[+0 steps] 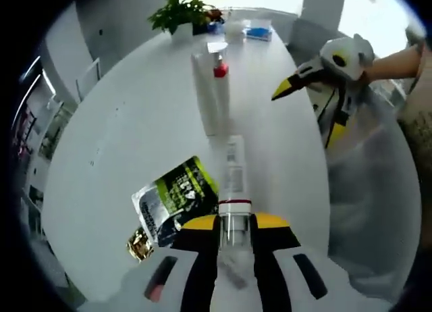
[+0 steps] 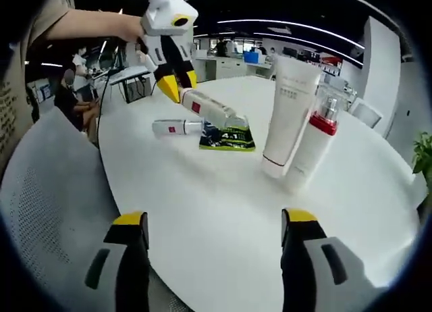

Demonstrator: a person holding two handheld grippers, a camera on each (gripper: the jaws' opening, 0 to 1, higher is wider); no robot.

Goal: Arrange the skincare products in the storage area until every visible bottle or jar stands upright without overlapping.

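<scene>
A flat green and black sachet (image 2: 227, 138) lying on the white table (image 2: 223, 211), centre of the right gripper view, reads "4·1". Other labels are too blurred to read.

White tube (image 2: 291, 116), red-capped bottle (image 2: 312, 150), green-black sachet (image 2: 228, 138), white table (image 2: 223, 211)

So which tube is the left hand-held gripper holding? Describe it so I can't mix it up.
On the white round table, look past the two upright containers to the green sachet. The tube slants above it, clamped in the left hand-held gripper; unlike the small tube lying flat beside it, it's lifted at one end.
</scene>
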